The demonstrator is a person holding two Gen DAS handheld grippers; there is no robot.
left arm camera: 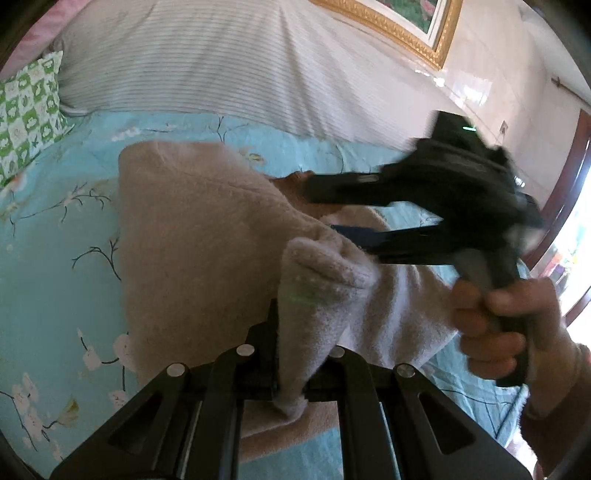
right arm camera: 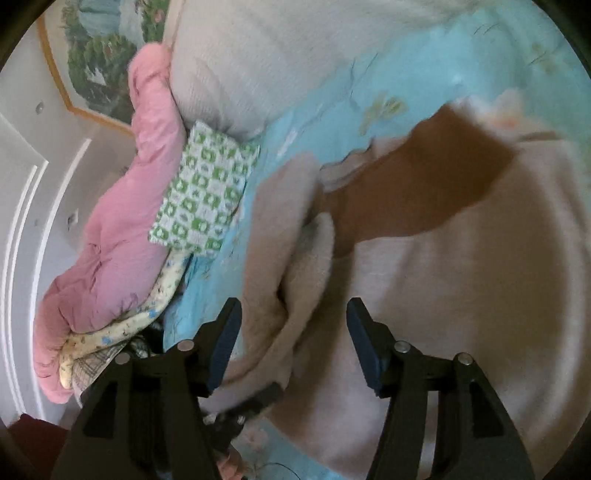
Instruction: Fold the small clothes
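Observation:
A beige fleece garment (left arm camera: 192,229) with a brown patch (right arm camera: 417,192) lies on the blue floral bedspread (left arm camera: 48,266). My left gripper (left arm camera: 291,373) is shut on a bunched fold of the garment and holds it lifted. My right gripper (right arm camera: 291,343) is open, its blue-padded fingers (right arm camera: 225,343) spread either side of a raised fold of the garment (right arm camera: 306,266). In the left wrist view the right gripper (left arm camera: 325,218) shows blurred over the garment's right side, held by a hand (left arm camera: 506,325).
A striped white pillow (left arm camera: 207,62) lies at the head of the bed. A green-and-white checked cushion (right arm camera: 203,192) and a pink quilt (right arm camera: 107,240) lie beside it. A gold-framed picture (left arm camera: 417,26) hangs on the wall.

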